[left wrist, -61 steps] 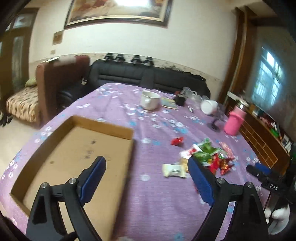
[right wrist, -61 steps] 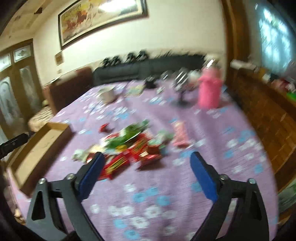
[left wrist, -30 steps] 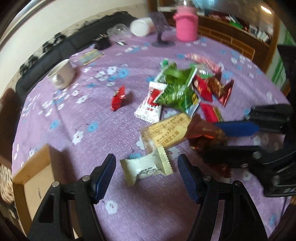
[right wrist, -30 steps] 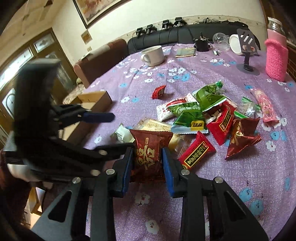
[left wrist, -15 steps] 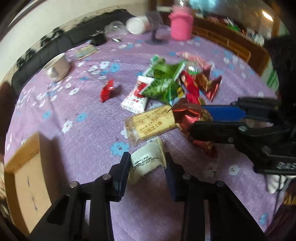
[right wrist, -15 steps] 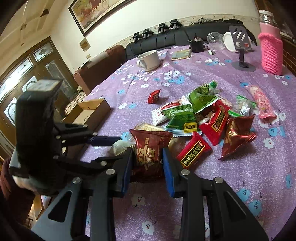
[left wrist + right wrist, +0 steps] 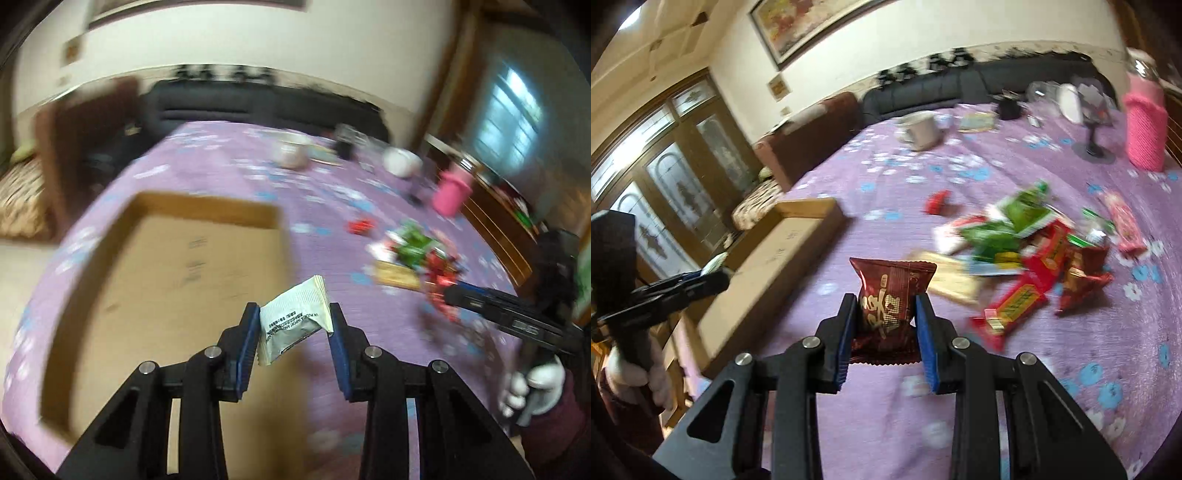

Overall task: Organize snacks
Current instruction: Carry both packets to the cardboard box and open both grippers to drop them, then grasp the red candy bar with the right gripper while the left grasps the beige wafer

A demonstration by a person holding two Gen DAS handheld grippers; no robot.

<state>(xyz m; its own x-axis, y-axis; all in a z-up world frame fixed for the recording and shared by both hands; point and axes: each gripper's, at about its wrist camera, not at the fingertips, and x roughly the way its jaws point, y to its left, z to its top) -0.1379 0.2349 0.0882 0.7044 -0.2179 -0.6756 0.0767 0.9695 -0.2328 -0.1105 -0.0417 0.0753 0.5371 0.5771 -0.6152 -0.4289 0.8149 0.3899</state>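
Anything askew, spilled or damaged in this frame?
Nothing damaged. The white packet sits tilted and creased in the left gripper; the dark red packet is upright in the right gripper. The other snacks lie in a loose heap on the tablecloth, outside the cardboard box.

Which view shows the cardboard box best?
Left wrist: the box fills the left half, its open inside and far wall visible, though blurred. Right wrist shows the box only from the side at a shallow angle, partly behind the left gripper.
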